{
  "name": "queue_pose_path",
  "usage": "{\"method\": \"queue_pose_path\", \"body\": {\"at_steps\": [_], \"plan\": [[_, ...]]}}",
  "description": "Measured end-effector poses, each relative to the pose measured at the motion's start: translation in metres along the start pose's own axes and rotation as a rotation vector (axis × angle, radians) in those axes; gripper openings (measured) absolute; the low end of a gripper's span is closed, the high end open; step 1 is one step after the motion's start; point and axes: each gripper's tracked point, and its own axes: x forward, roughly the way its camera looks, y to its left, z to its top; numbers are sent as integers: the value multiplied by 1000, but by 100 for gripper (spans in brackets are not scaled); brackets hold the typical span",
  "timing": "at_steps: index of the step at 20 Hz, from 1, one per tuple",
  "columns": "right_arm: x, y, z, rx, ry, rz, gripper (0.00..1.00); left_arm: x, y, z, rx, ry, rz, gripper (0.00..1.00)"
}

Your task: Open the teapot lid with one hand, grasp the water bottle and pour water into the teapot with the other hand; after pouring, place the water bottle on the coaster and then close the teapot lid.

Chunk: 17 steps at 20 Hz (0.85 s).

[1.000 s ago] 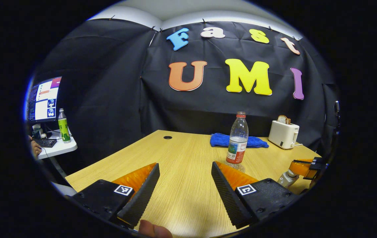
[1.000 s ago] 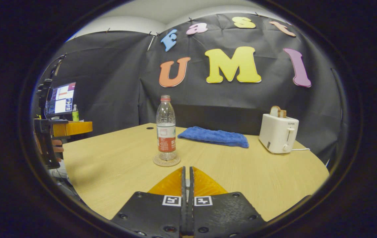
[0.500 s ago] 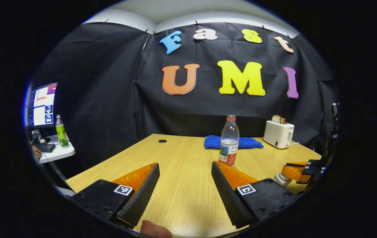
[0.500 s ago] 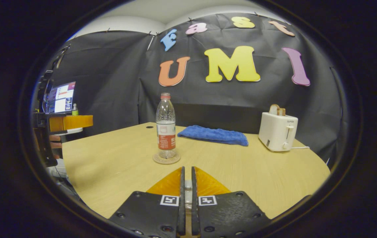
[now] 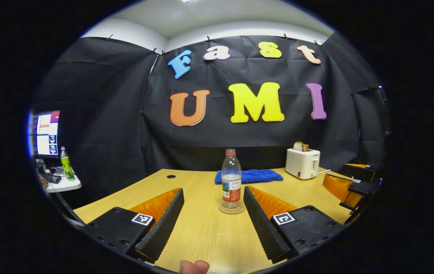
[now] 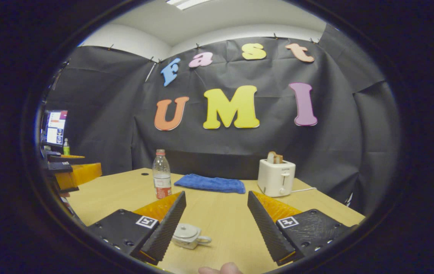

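Your right gripper (image 6: pixel 217 213) has sprung wide off the small white teapot (image 6: pixel 188 236), lid seated, clear plastic bottle (image 5: pixel 231 180) on its round coaster (image 5: pixel 232 209) — job looks finished.

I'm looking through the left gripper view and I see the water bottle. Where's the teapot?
Observer: In the right gripper view the teapot sits on the table, beside the left-hand finger of the right gripper.
Operator: Is its lid on?
Observer: Yes, the lid rests on top of the pot.
Operator: Is that gripper grabbing it?
Observer: No. From its own camera, its fingers stand wide apart and touch nothing.
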Motion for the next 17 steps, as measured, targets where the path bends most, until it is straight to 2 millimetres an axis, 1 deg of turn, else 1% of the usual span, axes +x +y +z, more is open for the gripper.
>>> {"method": "queue_pose_path", "body": {"at_steps": [1,2,4,6,9,11,14,17], "plan": [[-7,-7,1,3,1,-17,98,-3,-12,1,-14,-1,-17,98],[-14,-16,3,5,-1,-36,98,-7,-20,4,-20,-13,-28,98],[-27,-30,5,-5,4,-83,97,-12,-30,13,1,-37,-35,98],[-41,-37,13,-13,-5,-115,97,-16,-36,17,29,-41,-34,98],[-55,-34,23,-10,-29,-135,98,-22,-49,24,22,-58,-55,98],[-58,-29,22,-10,-33,-141,97,-27,-52,25,15,-66,-70,98],[-58,-15,12,21,4,-117,98,-26,-47,28,25,-75,-66,98],[-56,-17,13,10,7,-142,98,-26,-41,24,26,-61,-53,98]]}}
